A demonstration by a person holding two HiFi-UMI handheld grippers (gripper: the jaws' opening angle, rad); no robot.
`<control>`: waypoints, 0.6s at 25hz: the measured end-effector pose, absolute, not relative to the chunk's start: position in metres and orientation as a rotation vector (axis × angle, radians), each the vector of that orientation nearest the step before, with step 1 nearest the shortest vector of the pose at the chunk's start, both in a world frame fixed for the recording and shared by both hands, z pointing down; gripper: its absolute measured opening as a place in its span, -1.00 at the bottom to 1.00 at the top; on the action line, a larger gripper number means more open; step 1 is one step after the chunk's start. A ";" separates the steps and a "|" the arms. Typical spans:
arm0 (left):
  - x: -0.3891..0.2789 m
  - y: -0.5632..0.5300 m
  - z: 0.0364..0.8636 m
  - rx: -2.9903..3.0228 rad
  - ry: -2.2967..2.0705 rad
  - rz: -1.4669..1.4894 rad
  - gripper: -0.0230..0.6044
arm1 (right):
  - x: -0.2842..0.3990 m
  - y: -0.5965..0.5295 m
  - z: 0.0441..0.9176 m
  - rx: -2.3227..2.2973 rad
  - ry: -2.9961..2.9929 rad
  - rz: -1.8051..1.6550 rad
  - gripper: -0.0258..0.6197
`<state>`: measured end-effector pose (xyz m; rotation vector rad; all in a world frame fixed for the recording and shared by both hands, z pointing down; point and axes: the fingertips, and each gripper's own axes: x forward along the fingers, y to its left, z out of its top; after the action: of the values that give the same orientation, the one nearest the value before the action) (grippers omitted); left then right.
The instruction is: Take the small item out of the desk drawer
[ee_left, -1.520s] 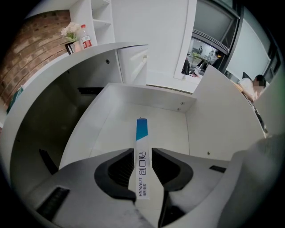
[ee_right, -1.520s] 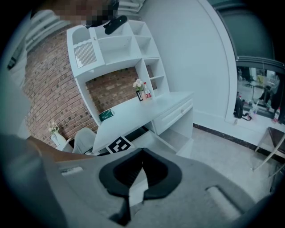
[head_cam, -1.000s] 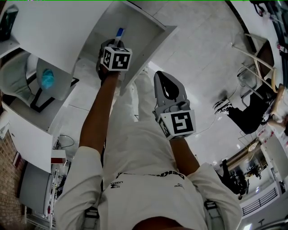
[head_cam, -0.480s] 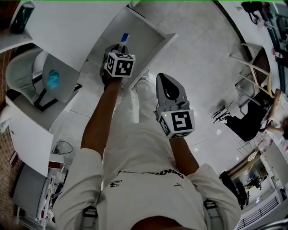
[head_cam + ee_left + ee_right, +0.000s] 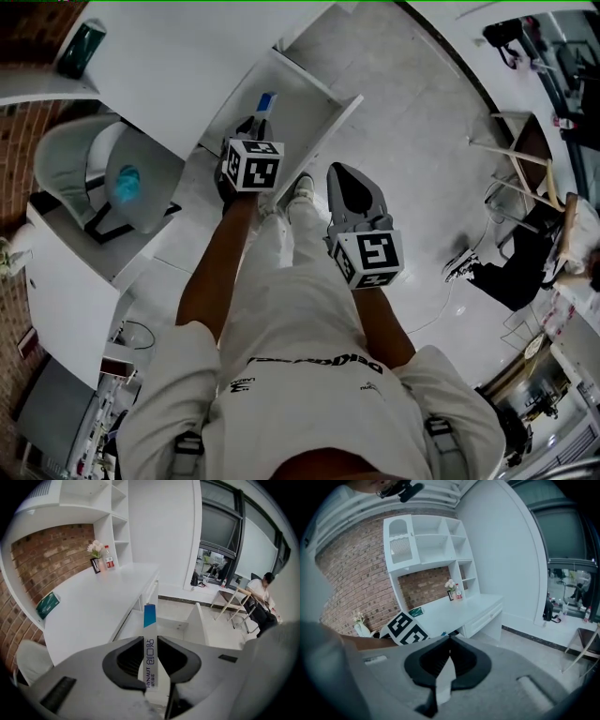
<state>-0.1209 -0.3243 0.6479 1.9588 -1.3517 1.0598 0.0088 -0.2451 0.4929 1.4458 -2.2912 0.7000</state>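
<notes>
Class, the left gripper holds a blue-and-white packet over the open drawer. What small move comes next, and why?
Probably carry the packet sideways to the desktop. The left gripper is shut on it, and it appears clear of the open drawer, so setting it down seems next.

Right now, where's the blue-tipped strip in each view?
Head view: strip upper middle, poking past the left gripper, seen against the open drawer.
Left gripper view: bottom centre, clamped between the jaws.
Right gripper view: cannot make it out.
Shared landmark: the white desk, in all three.
</notes>
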 end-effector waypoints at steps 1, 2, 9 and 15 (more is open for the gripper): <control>-0.121 -0.322 0.638 1.966 -1.363 1.045 -0.66 | 0.010 -0.244 0.487 1.457 -2.296 0.694 -0.92; -0.121 -0.319 0.628 1.974 -1.374 1.030 -0.66 | 0.010 -0.244 0.481 1.468 -2.302 0.685 -0.92; -0.125 -0.300 0.559 2.047 -1.442 0.913 -0.66 | 0.004 -0.235 0.440 1.491 -2.345 0.628 -0.92; -0.122 -0.278 0.500 2.128 -1.483 0.838 -0.66 | -0.007 -0.221 0.401 1.483 -2.397 0.552 -0.92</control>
<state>-0.1224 -0.2782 0.5002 2.1278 -1.4832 0.8383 -0.0066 -0.2208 0.4008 1.4829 -2.3972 0.5519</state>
